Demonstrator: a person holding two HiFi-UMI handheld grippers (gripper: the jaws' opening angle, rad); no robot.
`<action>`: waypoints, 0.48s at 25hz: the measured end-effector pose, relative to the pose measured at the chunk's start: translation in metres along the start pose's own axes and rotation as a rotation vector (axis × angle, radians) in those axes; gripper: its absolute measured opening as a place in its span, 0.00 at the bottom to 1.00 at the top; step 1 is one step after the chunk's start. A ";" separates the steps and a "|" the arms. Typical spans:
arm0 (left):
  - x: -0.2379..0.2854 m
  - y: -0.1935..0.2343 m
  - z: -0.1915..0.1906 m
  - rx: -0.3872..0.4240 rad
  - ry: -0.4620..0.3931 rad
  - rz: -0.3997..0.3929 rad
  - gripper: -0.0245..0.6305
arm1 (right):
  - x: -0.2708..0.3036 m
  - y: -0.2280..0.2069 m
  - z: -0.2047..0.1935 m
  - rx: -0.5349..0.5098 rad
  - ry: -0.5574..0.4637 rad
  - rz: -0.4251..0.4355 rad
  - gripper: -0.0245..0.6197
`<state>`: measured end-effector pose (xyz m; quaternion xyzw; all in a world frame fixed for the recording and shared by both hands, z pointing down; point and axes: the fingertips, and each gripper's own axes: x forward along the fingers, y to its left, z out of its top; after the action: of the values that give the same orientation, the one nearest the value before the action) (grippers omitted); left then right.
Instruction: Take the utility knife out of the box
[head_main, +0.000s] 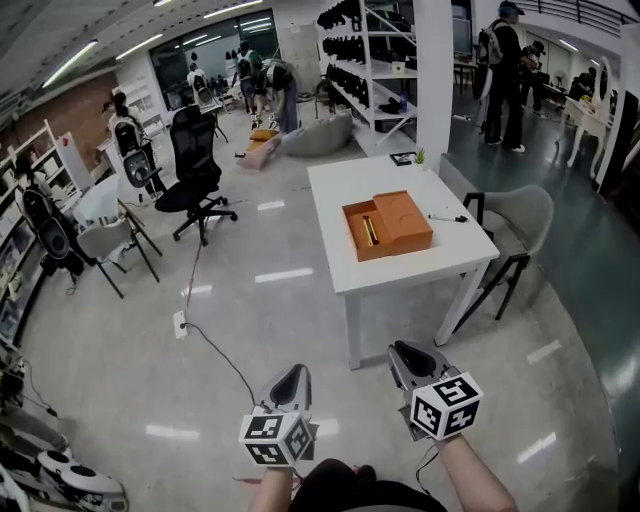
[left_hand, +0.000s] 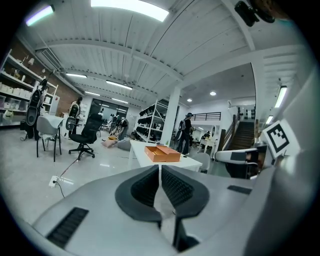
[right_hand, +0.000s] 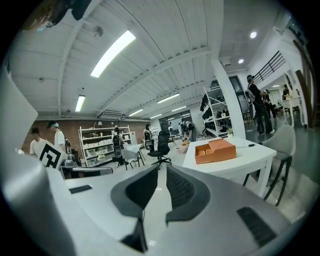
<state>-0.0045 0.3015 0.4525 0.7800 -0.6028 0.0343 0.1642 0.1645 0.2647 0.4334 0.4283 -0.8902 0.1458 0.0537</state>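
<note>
An open orange cardboard box (head_main: 400, 222) is sitting on the white rectangular surface (head_main: 370, 180). What looks like the yellow-and-black utility knife (head_main: 371, 231) is lying in the box's left compartment. Both grippers are hovering over the grey floor (head_main: 250, 330), well apart from the surface. The left gripper (head_main: 296, 372) is showing its jaws together and empty, and the right gripper (head_main: 403, 350) is showing a slight gap with nothing between.

The person is wearing a dark top (head_main: 365, 495). The left grey plastic gripper (head_main: 293, 374) and the right grey plastic gripper (head_main: 402, 352) are each carrying black ribbed pads (left_hand: 149, 188) and a white cube (head_main: 446, 405) with black square markers.
</note>
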 end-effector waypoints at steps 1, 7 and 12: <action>0.003 0.000 0.000 -0.001 0.002 -0.002 0.07 | 0.002 -0.002 0.001 0.001 0.003 -0.002 0.11; 0.022 0.001 0.000 -0.001 0.015 -0.011 0.07 | 0.013 -0.015 0.001 0.002 0.023 -0.008 0.19; 0.048 0.013 0.001 -0.006 0.018 -0.014 0.07 | 0.032 -0.028 -0.002 0.010 0.043 -0.023 0.24</action>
<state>-0.0042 0.2540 0.4659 0.7835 -0.5959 0.0386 0.1721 0.1656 0.2248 0.4483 0.4356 -0.8830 0.1587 0.0726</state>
